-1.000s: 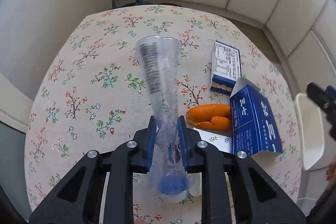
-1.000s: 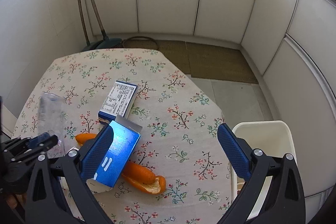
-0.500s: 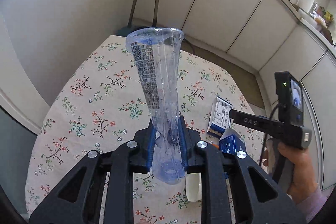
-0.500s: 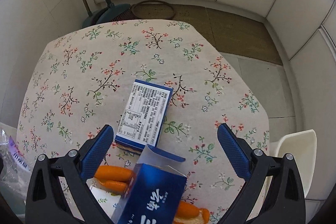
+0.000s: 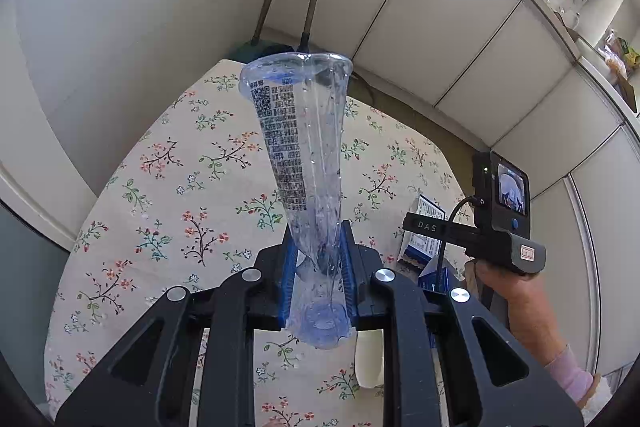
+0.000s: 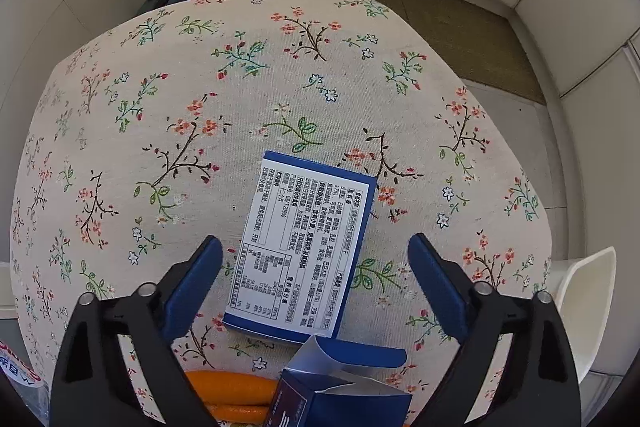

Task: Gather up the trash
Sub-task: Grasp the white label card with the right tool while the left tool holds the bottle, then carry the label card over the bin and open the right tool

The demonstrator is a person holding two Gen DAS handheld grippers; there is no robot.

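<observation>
Left gripper (image 5: 318, 279) fingers clamp a crushed clear bottle (image 5: 298, 151); right gripper (image 6: 316, 279) fingers, closing, straddle a flat blue box (image 6: 302, 247) without touching.

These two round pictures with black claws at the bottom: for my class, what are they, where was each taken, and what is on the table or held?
No robot: a person holds a hand-held gripper in each hand, and a fisheye camera on each looks along its fingers. In the left view, the left hand-held gripper is shut on a crushed clear plastic bottle. The person's hand holds the other tool. In the right view, the right hand-held gripper is closing around a flat blue box, not pressing it yet. On the floral tablecloth also lie an opened blue carton and orange peel.
</observation>
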